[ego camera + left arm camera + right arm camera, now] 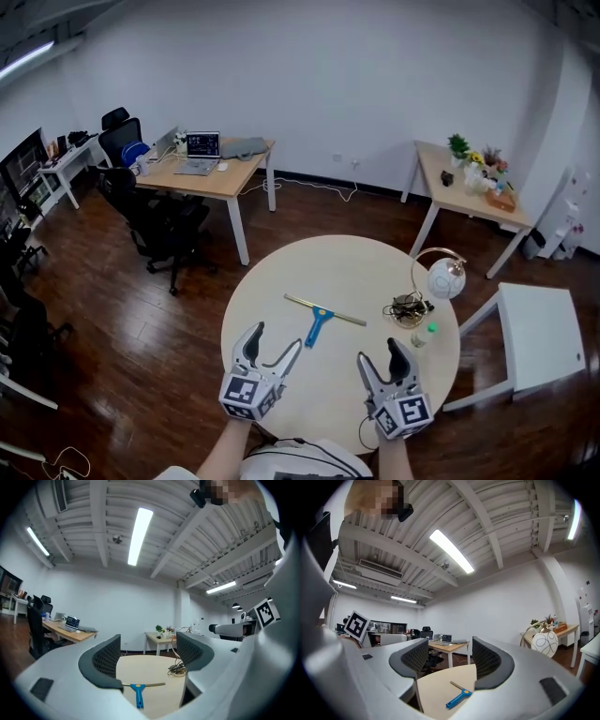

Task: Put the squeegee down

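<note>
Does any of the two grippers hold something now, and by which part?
Nothing is held. The left gripper and the right gripper both have open, empty jaws; the squeegee lies free on the round table.

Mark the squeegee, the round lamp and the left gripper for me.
squeegee [317, 328], head view, blue handle.
round lamp [446, 278], head view, white globe.
left gripper [278, 337], head view, between its open fingertips.

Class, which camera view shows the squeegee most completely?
The head view: the squeegee lies whole on the round table, blade and blue handle visible. In the left gripper view a claw covers one blade end; in the right gripper view, about half the blade.
</note>
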Tool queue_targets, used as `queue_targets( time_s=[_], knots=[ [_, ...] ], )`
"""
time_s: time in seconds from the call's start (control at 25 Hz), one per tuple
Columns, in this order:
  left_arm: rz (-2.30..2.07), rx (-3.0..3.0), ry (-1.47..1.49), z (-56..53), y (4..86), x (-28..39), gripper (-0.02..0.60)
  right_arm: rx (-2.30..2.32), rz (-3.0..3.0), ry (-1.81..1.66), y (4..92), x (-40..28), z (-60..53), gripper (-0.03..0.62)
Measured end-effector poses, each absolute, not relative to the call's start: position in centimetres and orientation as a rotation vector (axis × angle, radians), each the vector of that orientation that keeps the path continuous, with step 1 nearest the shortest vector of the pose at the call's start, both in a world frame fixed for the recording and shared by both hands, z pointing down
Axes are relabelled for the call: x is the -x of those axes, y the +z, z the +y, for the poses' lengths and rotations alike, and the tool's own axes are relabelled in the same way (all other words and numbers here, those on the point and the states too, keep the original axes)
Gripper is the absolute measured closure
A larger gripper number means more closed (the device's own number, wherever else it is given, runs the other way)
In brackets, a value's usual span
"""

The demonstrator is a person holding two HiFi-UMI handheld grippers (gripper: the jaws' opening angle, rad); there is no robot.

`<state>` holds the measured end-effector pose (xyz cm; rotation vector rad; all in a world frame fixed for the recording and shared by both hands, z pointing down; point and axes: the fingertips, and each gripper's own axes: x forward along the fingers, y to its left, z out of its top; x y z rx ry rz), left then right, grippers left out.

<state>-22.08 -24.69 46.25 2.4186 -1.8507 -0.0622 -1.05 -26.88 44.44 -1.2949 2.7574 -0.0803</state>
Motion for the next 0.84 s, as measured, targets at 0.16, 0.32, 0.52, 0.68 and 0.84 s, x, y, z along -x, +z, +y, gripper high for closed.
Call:
queue_targets(
  time_s=[0.16, 0.32, 0.52, 0.68, 0.84],
  knots=[
    [-1.913, -2.407, -0.075, -24.0, 44.8, 22.4, 0.209, 1.275, 2.748, -0.081, 43.9, 1.2, -26.4, 0.283],
    [-1.891, -2.421, -0.133, -24.4, 44.0, 21.7, 0.21, 1.25, 2.749, -0.083, 43.6, 1.5, -26.0, 0.283],
    [-1.821, -2.487, -0.116, -24.5, 44.2, 20.0, 0.212, 1.255, 2.756, -0.09, 44.2, 1.0, -25.4, 0.283],
    [-1.823, -2.485, -0.132, -24.6, 43.9, 19.5, 0.212, 1.28, 2.751, -0.089, 44.3, 0.2, -25.8, 0.283],
    [-1.853, -2.507, -0.145, -24.9, 43.5, 19.7, 0.233, 1.28, 2.738, -0.062, 43.8, 0.1, -26.1, 0.283]
  ],
)
